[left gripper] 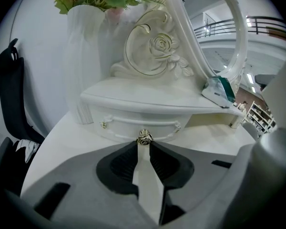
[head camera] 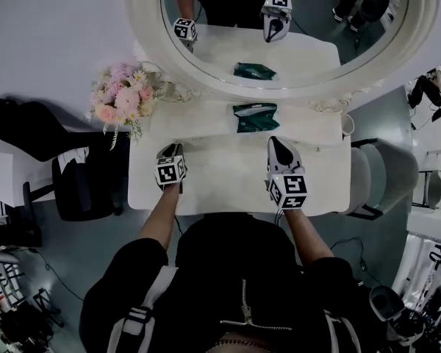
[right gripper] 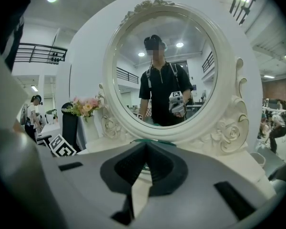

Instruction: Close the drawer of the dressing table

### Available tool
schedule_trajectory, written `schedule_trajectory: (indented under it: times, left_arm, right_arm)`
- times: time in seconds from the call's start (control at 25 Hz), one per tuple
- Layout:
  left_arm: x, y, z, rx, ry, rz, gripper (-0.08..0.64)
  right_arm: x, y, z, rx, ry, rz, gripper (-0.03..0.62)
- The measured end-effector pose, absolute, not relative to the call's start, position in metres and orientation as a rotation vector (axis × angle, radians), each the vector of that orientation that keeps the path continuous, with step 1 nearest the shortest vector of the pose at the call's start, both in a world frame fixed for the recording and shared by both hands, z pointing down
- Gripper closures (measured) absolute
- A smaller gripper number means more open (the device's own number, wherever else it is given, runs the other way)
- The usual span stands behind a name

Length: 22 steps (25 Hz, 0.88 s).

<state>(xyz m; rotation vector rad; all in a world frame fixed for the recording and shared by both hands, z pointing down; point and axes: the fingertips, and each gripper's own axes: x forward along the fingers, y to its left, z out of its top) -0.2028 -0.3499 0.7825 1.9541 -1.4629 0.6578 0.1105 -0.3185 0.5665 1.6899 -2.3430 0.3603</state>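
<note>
The drawer (left gripper: 133,124), set under the raised shelf (left gripper: 148,92) at the left of the dressing table (head camera: 228,175), has its small metal knob (left gripper: 144,137) pinched at the tips of the left gripper (left gripper: 144,146), whose fingers (left gripper: 126,160) stand barely apart, while the right gripper (right gripper: 145,149), fingers pressed together on nothing, hangs over the tabletop facing the mirror (right gripper: 162,66).

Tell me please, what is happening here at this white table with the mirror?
A person stands at a dressing table, holding a gripper in each hand. The left gripper has its tips at the drawer knob; whether it pinches the knob is unclear. The drawer looks almost or fully in. The right gripper hovers over the dressing table, jaws together, empty.
</note>
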Motion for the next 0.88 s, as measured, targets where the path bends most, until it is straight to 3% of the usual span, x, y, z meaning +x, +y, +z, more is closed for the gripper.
schedule_trajectory:
  times: [0.56, 0.72, 0.88]
  left_arm:
    - [-0.201, -0.361, 0.783, 1.958, -1.458, 0.670, 0.469]
    - [-0.200, -0.356, 0.782, 1.962, -1.448, 0.671, 0.411]
    - [-0.195, -0.339, 0.775, 1.971, -1.441, 0.651, 0.410]
  right_arm:
    - [0.121, -0.321, 0.567, 1.720, -2.323, 0.373, 0.591]
    - [0.120, -0.320, 0.568, 1.718, -2.329, 0.380, 0.591]
    - [0.120, -0.316, 0.567, 1.718, -2.342, 0.381, 0.591]
